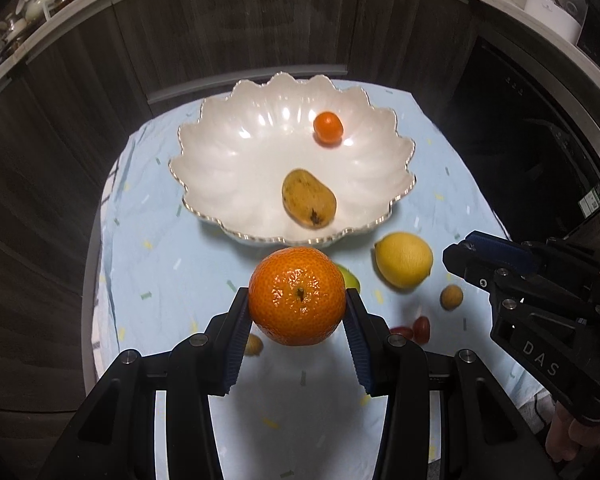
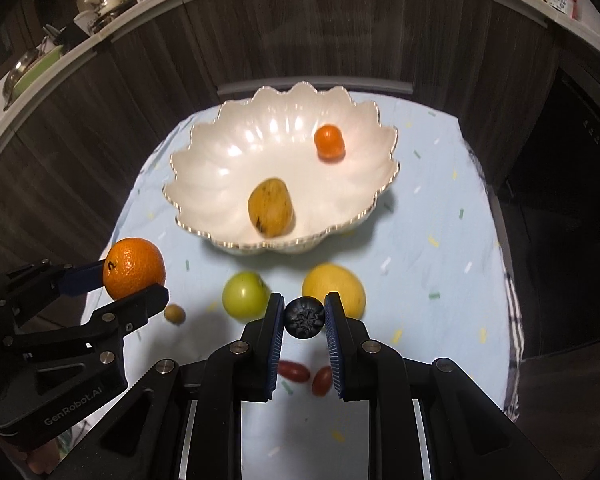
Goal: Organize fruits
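Fruit is partly sorted: a mango and a small orange lie apart in the white bowl. My left gripper pinches a big orange above the cloth, short of the bowl. My right gripper pinches a blueberry. On the cloth beneath I see a lemon, a green fruit, two red tomatoes and a little brown fruit.

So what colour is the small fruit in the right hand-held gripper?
Dark blue-black, a blueberry; clearest in the right wrist view.
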A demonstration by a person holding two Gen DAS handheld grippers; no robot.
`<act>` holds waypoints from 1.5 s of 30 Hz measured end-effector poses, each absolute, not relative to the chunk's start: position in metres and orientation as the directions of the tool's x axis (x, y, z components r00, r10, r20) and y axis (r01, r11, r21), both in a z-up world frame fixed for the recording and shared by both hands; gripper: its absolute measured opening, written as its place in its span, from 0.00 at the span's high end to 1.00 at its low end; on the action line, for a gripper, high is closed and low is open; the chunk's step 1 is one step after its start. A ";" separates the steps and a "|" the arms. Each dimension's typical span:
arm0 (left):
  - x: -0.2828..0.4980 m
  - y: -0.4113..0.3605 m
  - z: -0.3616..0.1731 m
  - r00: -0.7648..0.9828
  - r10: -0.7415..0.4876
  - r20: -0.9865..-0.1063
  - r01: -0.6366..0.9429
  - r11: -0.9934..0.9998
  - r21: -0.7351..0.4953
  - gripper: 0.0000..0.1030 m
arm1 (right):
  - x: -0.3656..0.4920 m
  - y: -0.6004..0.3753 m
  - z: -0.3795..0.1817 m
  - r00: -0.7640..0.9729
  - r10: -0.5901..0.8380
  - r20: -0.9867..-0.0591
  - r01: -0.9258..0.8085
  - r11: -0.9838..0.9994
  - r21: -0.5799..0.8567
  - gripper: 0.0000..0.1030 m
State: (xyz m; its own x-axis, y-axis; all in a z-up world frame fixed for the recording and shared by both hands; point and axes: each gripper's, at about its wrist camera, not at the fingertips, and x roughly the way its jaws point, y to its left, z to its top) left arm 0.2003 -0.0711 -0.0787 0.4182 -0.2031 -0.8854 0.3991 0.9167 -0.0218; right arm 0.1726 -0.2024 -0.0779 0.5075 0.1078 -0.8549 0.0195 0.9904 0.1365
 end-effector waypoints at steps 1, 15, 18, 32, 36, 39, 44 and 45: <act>0.203 -0.072 -0.077 0.421 -0.203 -0.884 0.398 0.917 -0.021 0.57 | 0.175 -0.203 -0.076 0.513 0.105 -0.852 0.020 0.991 0.134 0.79; 0.238 -0.078 -0.056 0.461 -0.201 -0.864 0.383 0.924 -0.010 0.57 | 0.210 -0.218 -0.057 0.564 0.086 -0.821 0.033 0.992 0.126 0.79; 0.246 -0.080 -0.055 0.467 -0.198 -0.862 0.380 0.925 -0.006 0.57 | 0.217 -0.220 -0.057 0.569 0.082 -0.818 0.036 0.992 0.125 0.79; 0.284 -0.085 -0.062 0.465 -0.182 -0.866 0.361 0.932 -0.002 0.57 | 0.252 -0.227 -0.063 0.577 0.073 -0.814 0.044 0.992 0.120 0.79; 0.294 -0.086 -0.066 0.465 -0.178 -0.867 0.354 0.935 -0.002 0.57 | 0.264 -0.230 -0.067 0.573 0.070 -0.817 0.047 0.992 0.118 0.79; 0.301 -0.086 -0.069 0.465 -0.177 -0.868 0.351 0.937 -0.004 0.57 | 0.272 -0.232 -0.069 0.573 0.065 -0.817 0.053 0.992 0.116 0.79; 0.311 -0.089 -0.078 0.451 -0.177 -0.875 0.353 0.936 -0.008 0.57 | 0.281 -0.233 -0.076 0.567 0.063 -0.821 0.059 0.991 0.117 0.79; 0.313 -0.089 -0.079 0.450 -0.176 -0.876 0.352 0.936 -0.007 0.57 | 0.282 -0.234 -0.077 0.565 0.062 -0.823 0.061 0.991 0.117 0.79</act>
State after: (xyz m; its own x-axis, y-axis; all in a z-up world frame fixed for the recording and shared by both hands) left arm 0.3129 -0.0891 -0.0791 0.4495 -0.1757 -0.8758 0.3523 0.9359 -0.0070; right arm 0.2819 -0.2336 -0.0770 0.5652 0.0624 -0.8226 0.0608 0.9913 0.1170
